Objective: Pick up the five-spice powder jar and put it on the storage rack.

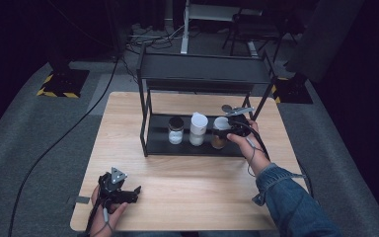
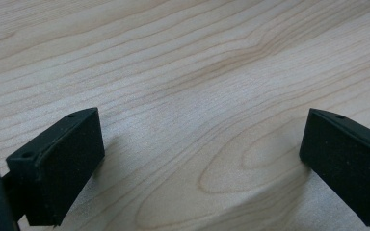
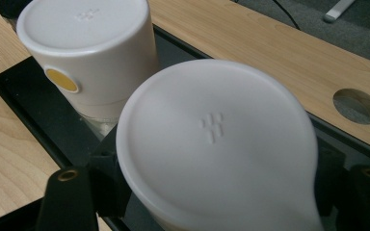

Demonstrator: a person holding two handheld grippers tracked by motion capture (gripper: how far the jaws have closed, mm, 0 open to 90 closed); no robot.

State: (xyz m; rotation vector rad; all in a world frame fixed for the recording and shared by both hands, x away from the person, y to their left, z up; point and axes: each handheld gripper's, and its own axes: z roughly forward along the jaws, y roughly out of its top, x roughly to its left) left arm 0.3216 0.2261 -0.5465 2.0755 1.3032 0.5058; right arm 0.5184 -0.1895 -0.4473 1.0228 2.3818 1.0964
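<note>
my right gripper (image 1: 225,130) sits at the lower tier of the black metal two-tier rack (image 1: 197,148), and between its jaws stands the white-lidded glass jar with brown contents (image 1: 220,134). in the right gripper view that jar's round white lid (image 3: 217,144) lies between the two black jaws, one pressed to each side of it, so i read them as clamped on the jar. just beyond the jaws, on the same tier, stands the tall white-capped shaker with a yellow dot (image 3: 87,53), close to the held jar. past that one is a dark-lidded glass jar of white grains (image 1: 175,131). my left gripper (image 1: 137,191) rests low over the pale wooden tabletop (image 2: 192,72), jaws spread wide with bare wood between them.
</note>
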